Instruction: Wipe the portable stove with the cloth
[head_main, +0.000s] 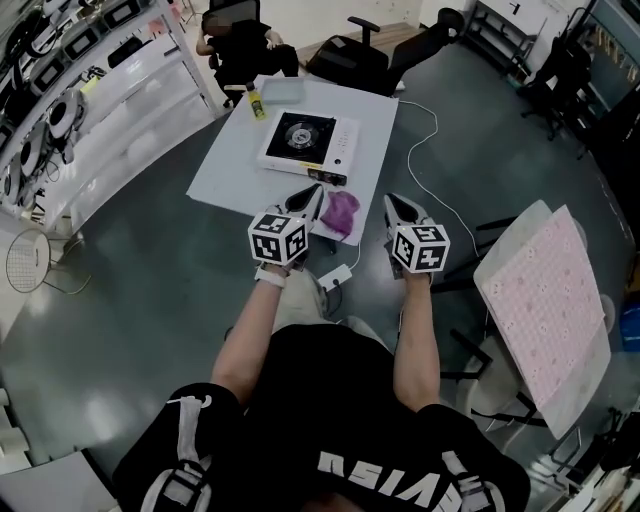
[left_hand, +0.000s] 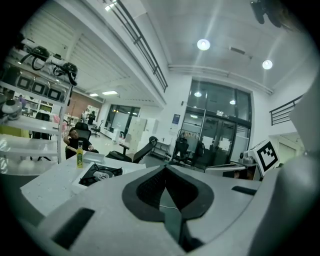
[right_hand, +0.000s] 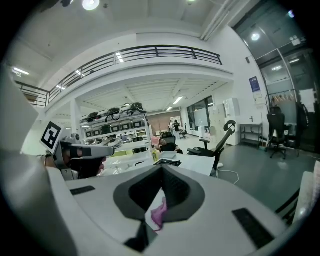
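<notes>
Left gripper (head_main: 312, 192) and right gripper (head_main: 395, 202), both closed empty, flank cloth (head_main: 342, 212) at table (head_main: 230, 170) edge.

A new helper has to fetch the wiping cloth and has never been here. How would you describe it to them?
Find the white table on the grey floor, with a white portable stove on it. At the table's near edge, just in front of the stove, lies the cloth: crumpled and purple, the only soft purple thing beside the boxy stove.
</notes>
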